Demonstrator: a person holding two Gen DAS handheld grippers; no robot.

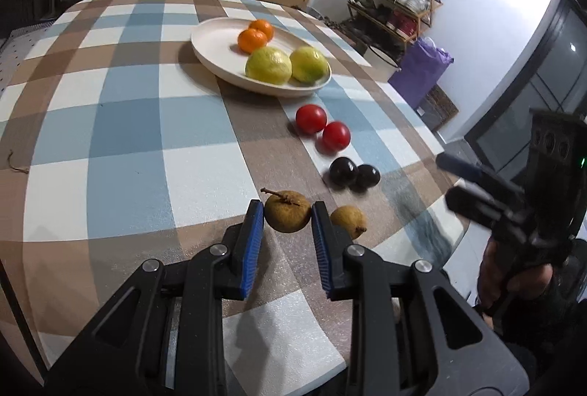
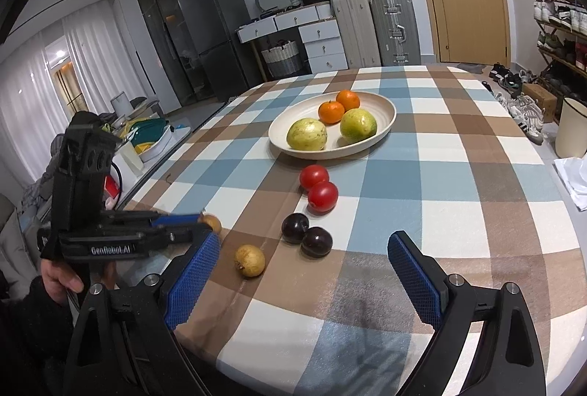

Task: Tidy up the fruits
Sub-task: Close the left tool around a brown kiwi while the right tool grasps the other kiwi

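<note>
The left gripper [image 1: 287, 212] is clamping its blue pads on a brown stemmed fruit [image 1: 287, 215] near the table's 6 o'clock edge. The right gripper [image 2: 304, 271] is holding its jaws wide apart over the checked tablecloth [image 2: 458, 176], gripping nothing. A second brown fruit [image 2: 250, 260] is lying just beside the held one, at its 3 o'clock in the left wrist view. Two dark plums [image 2: 306, 234] are sitting touching each other toward 12 o'clock, and two red tomatoes [image 2: 318, 187] are resting beyond them. The cream plate [image 2: 286, 135] is sitting farther toward 12 o'clock, carrying two oranges [image 2: 339, 106] and two yellow-green fruits [image 2: 332, 129].
</note>
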